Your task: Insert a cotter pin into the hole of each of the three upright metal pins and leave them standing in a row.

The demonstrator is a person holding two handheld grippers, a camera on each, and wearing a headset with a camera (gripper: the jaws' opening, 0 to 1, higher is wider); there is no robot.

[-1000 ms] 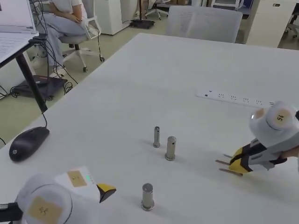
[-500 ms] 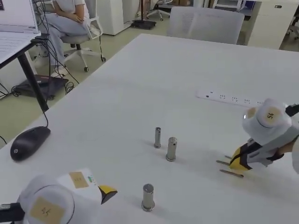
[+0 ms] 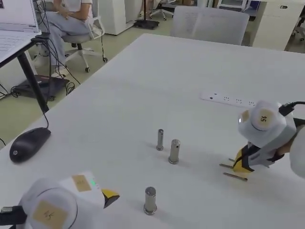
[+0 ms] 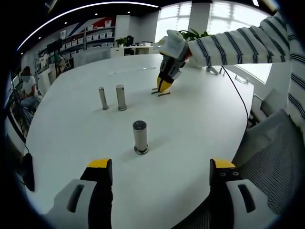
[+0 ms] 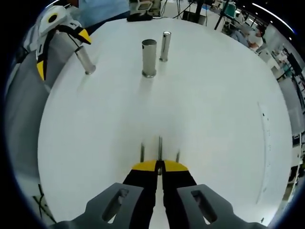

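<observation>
On the left, my left claw (image 4: pixel 161 164) hangs low over the tabletop (image 3: pixel 143 86) with its jaws spread wide and nothing between them. The nearest metal pin (image 4: pixel 140 137) stands upright straight ahead of that gap, near but apart from it. Further right and further back, the two other metal pins (image 3: pixel 174 151) stand upright close beside each other, the slimmer one just behind the thicker one.

As I read it, the task has barely begun. I see no cotter pin through any of the three, though their holes are too small for me to make out. The three do not form a row either, since the nearest one stands well apart from the pair.

On the right, the three cotter pins (image 3: pixel 236 176) lie side by side on the tabletop, well apart from every metal pin. My right claw (image 5: pixel 160 166) is down among them with its jaws brought together, and the middle cotter pin (image 5: pixel 160 145) sticks out from between the tips, so I judge it pinched. The other two lie just beside the tips, one on each side, untouched. All three insertions are left to do, then the lining up.
</observation>
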